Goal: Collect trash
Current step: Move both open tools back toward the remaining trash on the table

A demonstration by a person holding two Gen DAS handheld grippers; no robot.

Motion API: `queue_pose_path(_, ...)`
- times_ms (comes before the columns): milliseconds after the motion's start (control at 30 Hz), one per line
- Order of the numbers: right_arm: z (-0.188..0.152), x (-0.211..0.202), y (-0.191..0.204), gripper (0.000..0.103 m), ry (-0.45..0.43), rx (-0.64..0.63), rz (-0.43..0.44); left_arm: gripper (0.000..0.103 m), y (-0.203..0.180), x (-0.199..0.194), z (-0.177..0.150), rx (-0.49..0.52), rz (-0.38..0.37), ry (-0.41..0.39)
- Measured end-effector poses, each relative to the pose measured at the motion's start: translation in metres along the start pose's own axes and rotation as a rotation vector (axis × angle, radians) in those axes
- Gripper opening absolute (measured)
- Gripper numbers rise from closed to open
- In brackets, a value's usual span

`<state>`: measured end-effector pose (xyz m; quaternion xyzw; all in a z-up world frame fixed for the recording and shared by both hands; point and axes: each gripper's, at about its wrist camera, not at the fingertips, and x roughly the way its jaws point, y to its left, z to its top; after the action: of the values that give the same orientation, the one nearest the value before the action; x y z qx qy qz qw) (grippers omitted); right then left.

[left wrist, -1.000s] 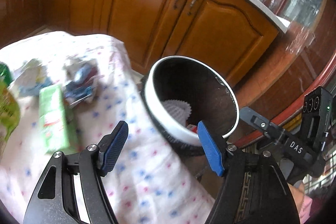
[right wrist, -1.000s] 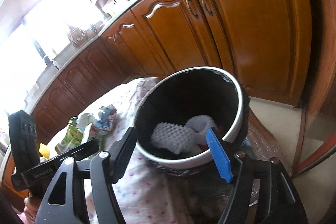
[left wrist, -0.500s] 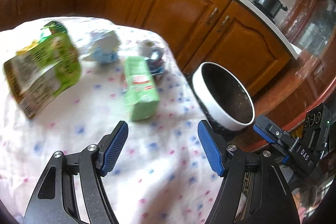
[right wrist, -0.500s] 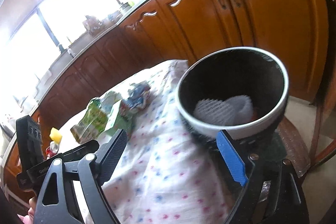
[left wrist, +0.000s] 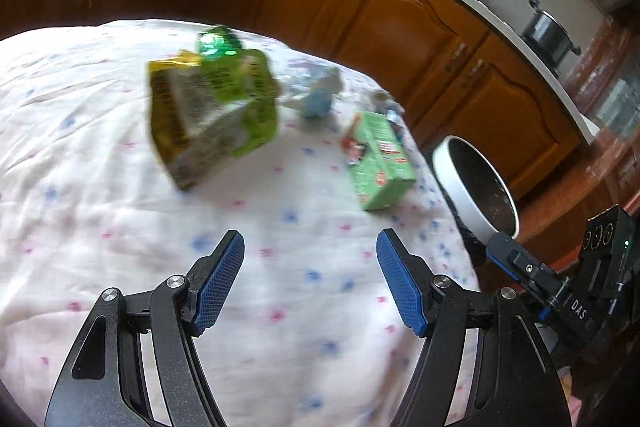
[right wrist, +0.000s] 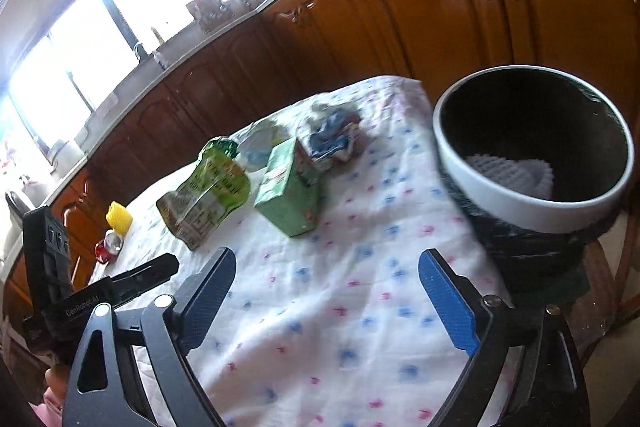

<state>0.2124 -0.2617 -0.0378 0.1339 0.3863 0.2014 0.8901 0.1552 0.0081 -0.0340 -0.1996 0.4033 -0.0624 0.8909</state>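
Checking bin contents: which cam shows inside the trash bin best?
Right wrist: the trash bin faces the lens, with white foam netting visible inside. Left wrist catches the bin at the table's edge, its opening seen obliquely and contents hidden.

A soft, wrinkled cotton tablecloth [left wrist: 120,227] printed with small stars covers the table. On it lie a glossy, crinkled green foil pouch [left wrist: 212,107] and a matt green cardboard carton [left wrist: 378,163]. The bin [right wrist: 532,155] has a smooth white plastic rim. Behind stand polished, glossy wooden cabinets [right wrist: 440,27]. Textured blue rubber pads [left wrist: 218,283] line black plastic gripper fingers.
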Motion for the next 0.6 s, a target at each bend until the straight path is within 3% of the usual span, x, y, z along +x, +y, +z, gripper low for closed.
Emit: queue_pose_path(600,0.019,0.042,0.043,0.102,0.021,-0.125,-0.024,0.082,0.068,-0.007,0.029,-0.102,0.097,-0.052)
